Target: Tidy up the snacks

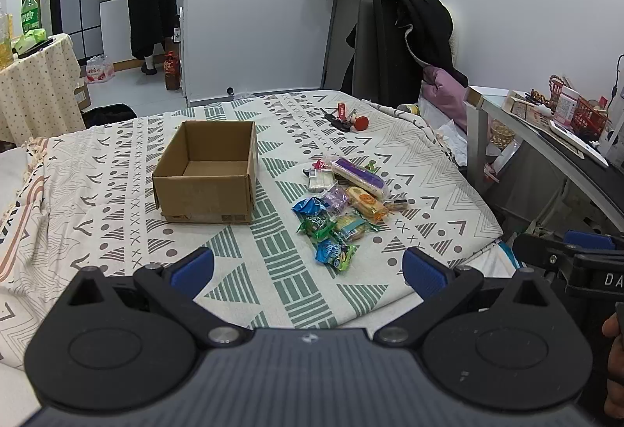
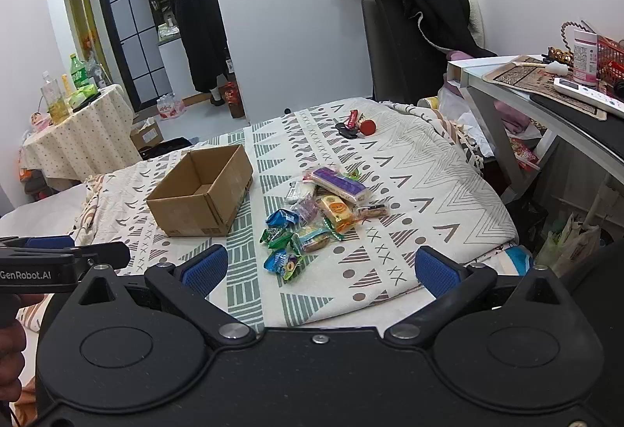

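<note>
A: What lay ahead of the left gripper point(image 1: 308, 267)?
B: A patterned cotton bedspread point(image 1: 273, 271); an open brown cardboard box point(image 1: 206, 173) ahead-left, crinkly bright snack packets point(image 1: 343, 200) ahead-right.
A: And the right gripper point(image 2: 319, 267)?
B: Both grippers gaped, released, empty, short of the heap.

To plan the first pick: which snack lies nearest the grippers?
The blue-green packet at the pile's near end; all other snacks lie farther back.

Keys point(image 1: 338, 120) and red cap point(image 1: 361, 122) on patterned bedspread point(image 1: 117, 161); black coat point(image 1: 423, 25) over chair.
</note>
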### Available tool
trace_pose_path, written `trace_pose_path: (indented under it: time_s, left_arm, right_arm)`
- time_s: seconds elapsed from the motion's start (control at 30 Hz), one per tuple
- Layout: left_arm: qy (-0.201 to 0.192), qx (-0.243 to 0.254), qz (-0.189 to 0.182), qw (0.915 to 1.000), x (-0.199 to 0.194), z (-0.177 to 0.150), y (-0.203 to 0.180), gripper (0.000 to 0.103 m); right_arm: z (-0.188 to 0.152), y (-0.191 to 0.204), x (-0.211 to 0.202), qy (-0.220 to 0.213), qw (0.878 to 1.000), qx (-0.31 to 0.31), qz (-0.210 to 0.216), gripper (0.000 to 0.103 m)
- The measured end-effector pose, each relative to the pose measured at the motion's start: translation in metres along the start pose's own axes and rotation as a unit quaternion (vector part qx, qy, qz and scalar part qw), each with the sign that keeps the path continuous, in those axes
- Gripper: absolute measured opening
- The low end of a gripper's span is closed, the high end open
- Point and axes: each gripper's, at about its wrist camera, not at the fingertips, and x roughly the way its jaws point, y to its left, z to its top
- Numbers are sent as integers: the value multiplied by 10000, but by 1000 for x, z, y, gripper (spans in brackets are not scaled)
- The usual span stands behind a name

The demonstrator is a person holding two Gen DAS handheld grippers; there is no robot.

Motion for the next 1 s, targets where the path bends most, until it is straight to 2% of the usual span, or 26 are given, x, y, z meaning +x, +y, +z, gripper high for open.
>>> trace_pose_path:
  time_s: [1.0]
  left_arm:
    - [-34, -34, -83, 10000, 0, 7, 0, 102]
  right_arm:
    - [4, 3, 3, 72, 10000, -41, -25, 103]
